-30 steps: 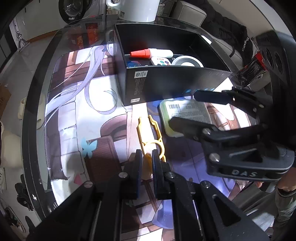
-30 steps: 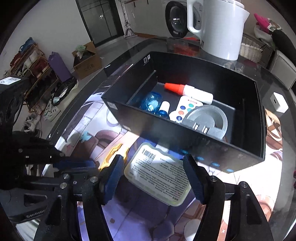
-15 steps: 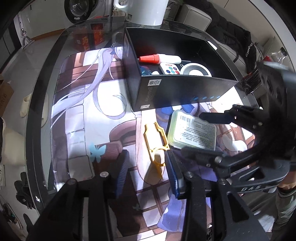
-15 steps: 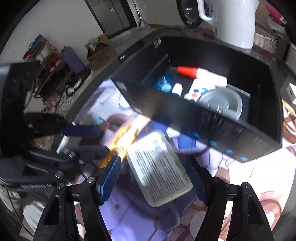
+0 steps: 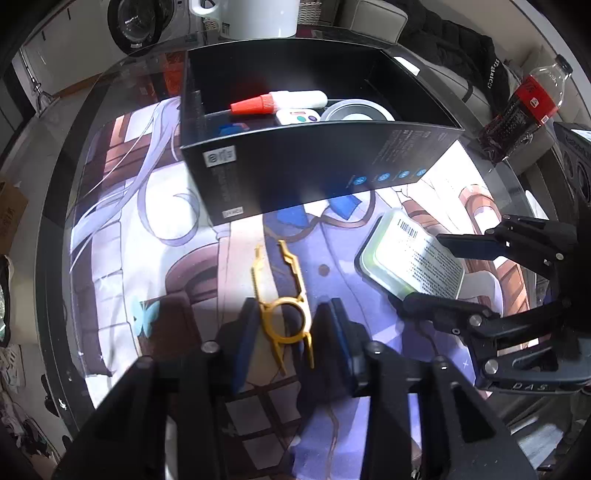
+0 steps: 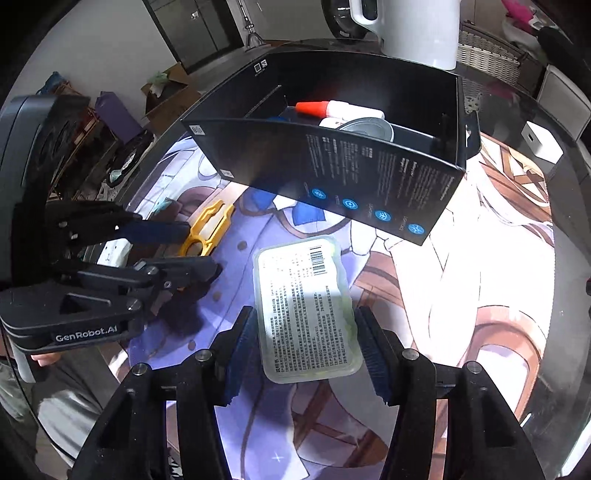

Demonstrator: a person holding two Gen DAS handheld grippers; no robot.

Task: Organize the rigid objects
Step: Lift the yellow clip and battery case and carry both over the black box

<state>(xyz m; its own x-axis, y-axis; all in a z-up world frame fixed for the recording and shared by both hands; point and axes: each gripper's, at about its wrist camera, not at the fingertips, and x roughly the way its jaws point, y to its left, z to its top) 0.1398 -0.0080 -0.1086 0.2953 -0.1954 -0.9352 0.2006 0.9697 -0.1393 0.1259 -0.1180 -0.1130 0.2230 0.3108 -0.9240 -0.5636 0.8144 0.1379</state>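
A yellow plastic tool (image 5: 282, 295) lies flat on the printed mat; my left gripper (image 5: 291, 332) is open with its fingers on either side of the tool's ring end. It also shows in the right wrist view (image 6: 207, 229). A pale green flat case with a white label (image 6: 308, 310) lies on the mat; my right gripper (image 6: 308, 347) is open and straddles its near end. The case also shows in the left wrist view (image 5: 412, 254). A black box (image 5: 314, 166) behind holds a red-capped white tube (image 5: 280, 101), a remote and a grey roll.
A white kettle (image 6: 417, 26) stands behind the box. A dark soda bottle (image 5: 524, 107) lies at the table's right edge. A white cube (image 6: 541, 142) sits at the far right. The round glass table's rim (image 5: 55, 229) curves close on the left.
My left gripper has opened, from nearly shut a second ago, and now brackets the yellow tool's ring. My right gripper has come down around the green case.
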